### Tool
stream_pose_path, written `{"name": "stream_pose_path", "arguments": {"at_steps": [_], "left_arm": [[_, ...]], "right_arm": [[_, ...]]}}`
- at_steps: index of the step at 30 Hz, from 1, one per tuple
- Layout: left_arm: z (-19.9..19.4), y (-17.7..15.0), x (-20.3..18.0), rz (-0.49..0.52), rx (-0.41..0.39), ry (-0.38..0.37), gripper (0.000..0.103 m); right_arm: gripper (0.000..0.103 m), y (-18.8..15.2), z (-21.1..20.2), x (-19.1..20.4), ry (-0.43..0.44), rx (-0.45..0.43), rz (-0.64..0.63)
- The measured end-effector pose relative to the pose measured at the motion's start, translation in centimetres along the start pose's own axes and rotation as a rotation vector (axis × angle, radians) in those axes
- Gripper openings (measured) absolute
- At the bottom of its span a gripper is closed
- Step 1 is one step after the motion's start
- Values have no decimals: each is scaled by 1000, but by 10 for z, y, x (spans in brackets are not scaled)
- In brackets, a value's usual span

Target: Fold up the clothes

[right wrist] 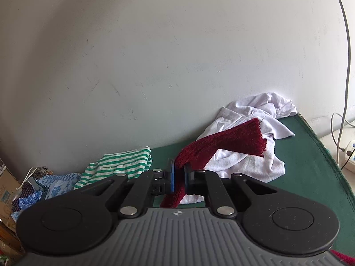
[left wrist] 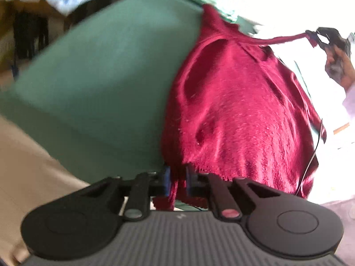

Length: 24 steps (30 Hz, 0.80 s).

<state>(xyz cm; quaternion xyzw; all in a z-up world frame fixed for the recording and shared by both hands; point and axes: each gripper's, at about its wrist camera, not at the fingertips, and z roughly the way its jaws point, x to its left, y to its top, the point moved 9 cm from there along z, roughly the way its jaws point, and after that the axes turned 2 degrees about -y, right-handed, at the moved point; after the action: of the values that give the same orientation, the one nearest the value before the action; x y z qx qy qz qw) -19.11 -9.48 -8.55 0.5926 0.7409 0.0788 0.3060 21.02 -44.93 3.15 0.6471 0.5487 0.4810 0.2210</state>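
Maroon knit cloth (left wrist: 239, 110) — pinched by left gripper (left wrist: 178, 180) and right gripper (right wrist: 179, 177).

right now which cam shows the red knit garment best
The left wrist view: the red knit garment spreads wide over the green table, pinched by the left gripper and, far off, the right gripper. The right wrist view shows only a bunched end in the right gripper's closed jaws.

Motion-blurred left wrist view, washed-out white glare (left wrist: 299, 4) behind the maroon knit (left wrist: 239, 102).
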Motion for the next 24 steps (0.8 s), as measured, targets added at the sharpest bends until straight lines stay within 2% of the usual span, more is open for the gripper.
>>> {"name": "stream_pose_path", "arguments": {"at_steps": [3, 8, 11, 16, 20, 24], "left_arm": [[-5, 14, -34, 167, -12, 41, 7], [3, 17, -86, 399, 24, -28, 7], [17, 4, -102, 515, 101, -39, 7], [33, -23, -111, 727, 231, -6, 7], [38, -31, -105, 839, 292, 33, 7], [38, -34, -104, 870, 326, 31, 9]], "right_arm": [[8, 3, -3, -5, -20, -33, -12], [8, 8, -9, -26, -63, -67, 7], [8, 10, -12, -44, -93, -79, 29], [8, 15, -17, -79, -158, -106, 51], [8, 10, -12, -106, -211, -92, 48], [8, -3, -9, -127, -260, -83, 38]]}}
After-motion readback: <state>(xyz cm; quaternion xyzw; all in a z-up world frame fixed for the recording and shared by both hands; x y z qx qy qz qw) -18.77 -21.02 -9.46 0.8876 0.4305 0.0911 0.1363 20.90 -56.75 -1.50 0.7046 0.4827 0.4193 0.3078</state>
